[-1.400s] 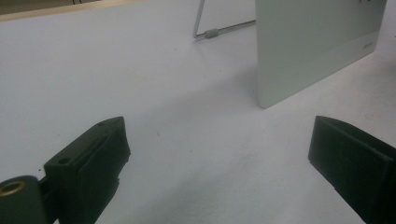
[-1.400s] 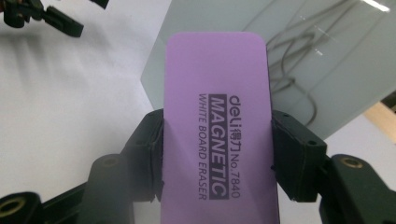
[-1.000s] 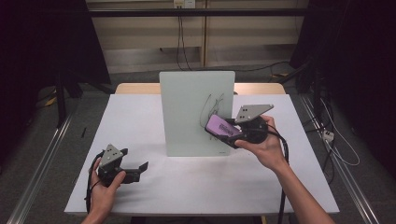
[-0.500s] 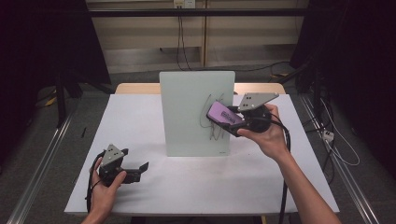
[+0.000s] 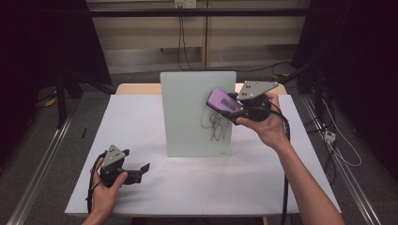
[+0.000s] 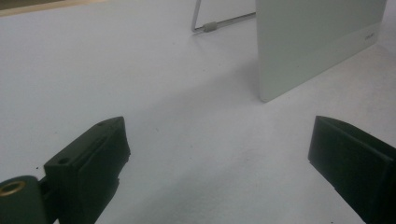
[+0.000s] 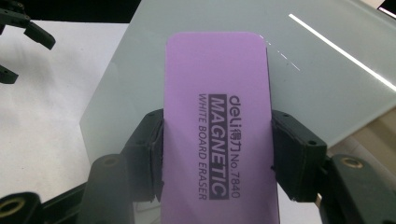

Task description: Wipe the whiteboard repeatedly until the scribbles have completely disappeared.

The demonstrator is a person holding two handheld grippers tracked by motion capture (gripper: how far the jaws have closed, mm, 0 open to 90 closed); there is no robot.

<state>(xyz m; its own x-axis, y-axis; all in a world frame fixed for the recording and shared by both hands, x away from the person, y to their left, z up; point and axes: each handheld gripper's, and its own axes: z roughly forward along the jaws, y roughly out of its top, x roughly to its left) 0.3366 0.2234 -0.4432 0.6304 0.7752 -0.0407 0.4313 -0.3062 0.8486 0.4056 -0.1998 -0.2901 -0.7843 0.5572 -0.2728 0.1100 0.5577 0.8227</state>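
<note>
A pale green-white glass whiteboard [image 5: 187, 108] stands upright mid-table, with black scribbles [image 5: 216, 125] on its lower right part. My right gripper [image 5: 231, 108] is shut on a purple magnetic whiteboard eraser [image 5: 222, 101] and holds it against the board's upper right area, above the scribbles. In the right gripper view the eraser [image 7: 217, 107] sits lengthwise between both jaws, with the whiteboard [image 7: 327, 79] just behind it. My left gripper [image 5: 139, 171] rests low over the table at the front left, open and with nothing in it. Its jaws stand wide apart in the left gripper view [image 6: 217, 154].
The white table [image 5: 141, 122] spreads around the whiteboard [image 6: 317, 42], whose wire stand [image 6: 210, 26] props it from behind. Cables trail from both grippers. Metal rails and dark floor flank the table.
My right gripper has carried the eraser up the board's right side, uncovering the scribbles below it. The left gripper has stayed in place.
</note>
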